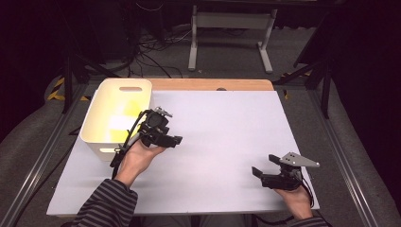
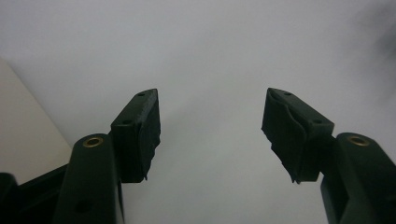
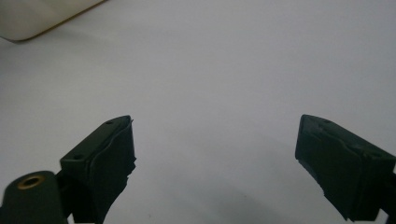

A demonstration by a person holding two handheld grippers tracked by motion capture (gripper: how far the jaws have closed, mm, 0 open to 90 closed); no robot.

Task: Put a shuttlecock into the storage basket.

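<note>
— How do the two grippers stand?

— The left gripper [image 1: 166,138] has its jaws spread apart with nothing between them; its own view shows bare white table [image 2: 210,56] in the gap. The right gripper [image 1: 265,165] is spread wide too, and it also grips nothing.

— What lies nearest the left one?

— A white bin [image 1: 97,130], a deep rectangular tub with rounded corners and a slot handle cut into its far wall. It stands at the table's left edge, toward the far side, just beside the left gripper. Its pale wall shows at the left edge of the left gripper view [image 2: 23,126].

— Anything in it?

— The inside glows yellowish under the light; whether anything lies in it cannot be told.

— And the hands?

— The left hand [image 1: 138,158] comes out of a striped sleeve [image 1: 106,203] and holds its gripper from below, jaws pointing right. The right hand [image 1: 295,198] rests near the table's near right corner, its gripper aimed left, well apart from the bin.
</note>
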